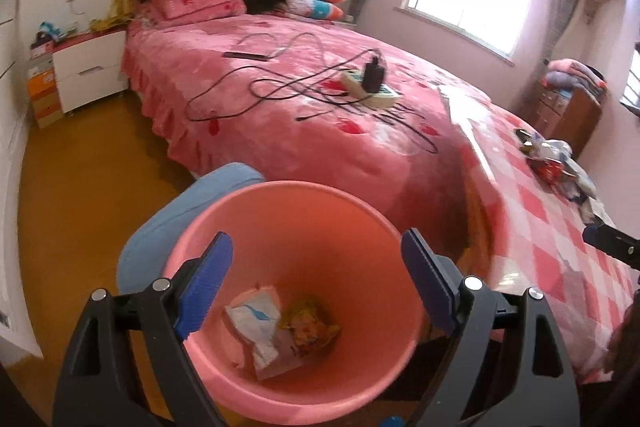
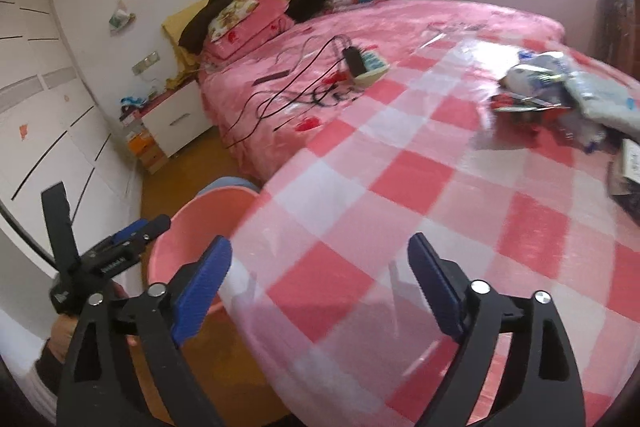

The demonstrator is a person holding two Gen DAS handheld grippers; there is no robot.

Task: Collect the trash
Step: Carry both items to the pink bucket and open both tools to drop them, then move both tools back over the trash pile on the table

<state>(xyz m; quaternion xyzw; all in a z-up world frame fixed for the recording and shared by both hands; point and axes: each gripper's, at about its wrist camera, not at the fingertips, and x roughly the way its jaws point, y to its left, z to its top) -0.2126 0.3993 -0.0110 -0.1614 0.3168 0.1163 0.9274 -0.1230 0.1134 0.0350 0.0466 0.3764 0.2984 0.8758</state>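
A pink bin [image 1: 296, 291] stands on the floor beside the checked table, with a white wrapper [image 1: 258, 319] and a yellow wrapper [image 1: 310, 325] lying at its bottom. My left gripper [image 1: 320, 281] hangs open right above the bin's mouth, nothing between its fingers. My right gripper [image 2: 320, 285] is open and empty over the near edge of the red-and-white checked tablecloth [image 2: 420, 187]. A heap of trash wrappers and bags [image 2: 560, 87] lies at the table's far right, also visible in the left wrist view as the trash heap [image 1: 556, 163]. The left gripper [image 2: 124, 239] shows beside the bin [image 2: 180, 239].
A pink bed [image 1: 280, 99] lies beyond the table, with a power strip [image 1: 370, 87] and tangled cables on it. A blue stool cushion [image 1: 180, 215] sits behind the bin. A white nightstand [image 1: 86, 67] and a wooden dresser [image 1: 564, 111] stand by the walls.
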